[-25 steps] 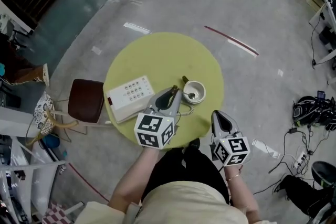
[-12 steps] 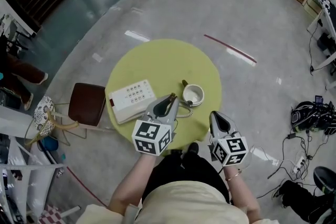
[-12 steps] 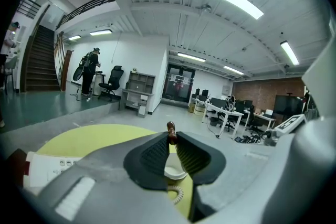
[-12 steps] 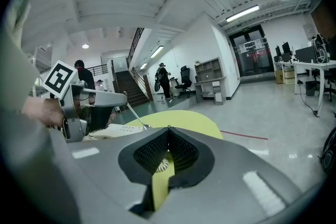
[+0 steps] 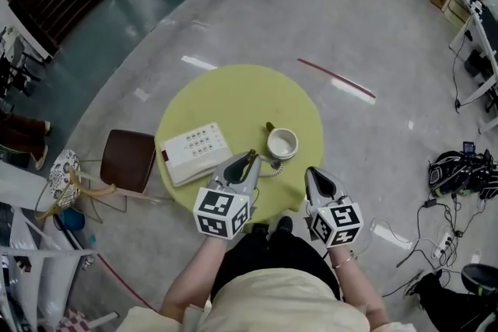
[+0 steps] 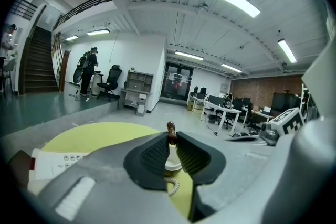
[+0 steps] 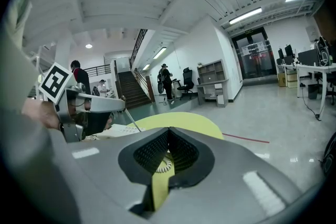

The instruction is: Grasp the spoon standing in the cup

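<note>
Head view: the spoon (image 5: 270,126) is seen standing in the cup (image 5: 295,142), with the left tool (image 5: 249,159) and right tool (image 5: 312,174) held short of it. Left gripper view: a small brown knob (image 6: 170,128) is pinched between the jaw tips. Right gripper view: the jaws are closed and empty. The approach is judged to be in hand; next, jaws must be opened round the handle.

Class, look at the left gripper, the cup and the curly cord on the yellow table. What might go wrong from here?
1. The left gripper pinches the spoon only by its brown top, at the jaw tips; it may slip or swing.
2. The curly cord lies close by those jaws; a low move may snag it and tug the phone.
3. The cup is close; a swinging spoon might knock it.
</note>
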Demonstrator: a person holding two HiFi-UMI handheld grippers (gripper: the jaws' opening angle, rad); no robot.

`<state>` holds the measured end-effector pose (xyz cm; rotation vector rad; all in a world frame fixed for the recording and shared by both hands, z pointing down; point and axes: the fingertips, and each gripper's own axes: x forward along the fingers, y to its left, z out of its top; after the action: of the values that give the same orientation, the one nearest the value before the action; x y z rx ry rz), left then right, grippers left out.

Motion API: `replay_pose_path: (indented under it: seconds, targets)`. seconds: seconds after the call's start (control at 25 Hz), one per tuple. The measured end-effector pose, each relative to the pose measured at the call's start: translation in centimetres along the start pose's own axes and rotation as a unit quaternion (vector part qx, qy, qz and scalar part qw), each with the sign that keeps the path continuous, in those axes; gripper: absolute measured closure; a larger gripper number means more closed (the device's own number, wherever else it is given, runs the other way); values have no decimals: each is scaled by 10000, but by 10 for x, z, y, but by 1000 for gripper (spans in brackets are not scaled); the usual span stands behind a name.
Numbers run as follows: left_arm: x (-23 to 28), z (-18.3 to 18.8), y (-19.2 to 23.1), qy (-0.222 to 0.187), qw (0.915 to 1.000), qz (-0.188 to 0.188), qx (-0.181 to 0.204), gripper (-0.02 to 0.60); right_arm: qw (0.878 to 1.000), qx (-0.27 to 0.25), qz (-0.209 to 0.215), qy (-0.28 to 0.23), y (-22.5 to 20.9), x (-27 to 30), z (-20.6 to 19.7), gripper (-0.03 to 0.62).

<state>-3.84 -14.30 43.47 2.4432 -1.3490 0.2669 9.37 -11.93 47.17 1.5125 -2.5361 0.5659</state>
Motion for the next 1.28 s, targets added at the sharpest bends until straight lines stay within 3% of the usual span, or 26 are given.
replay_pose_path:
  seconds: [1.28]
  targets:
    - [-25,-28,-16,158,9999,55,13,534,9999,-86,-12,-82,13,-18,-4,597]
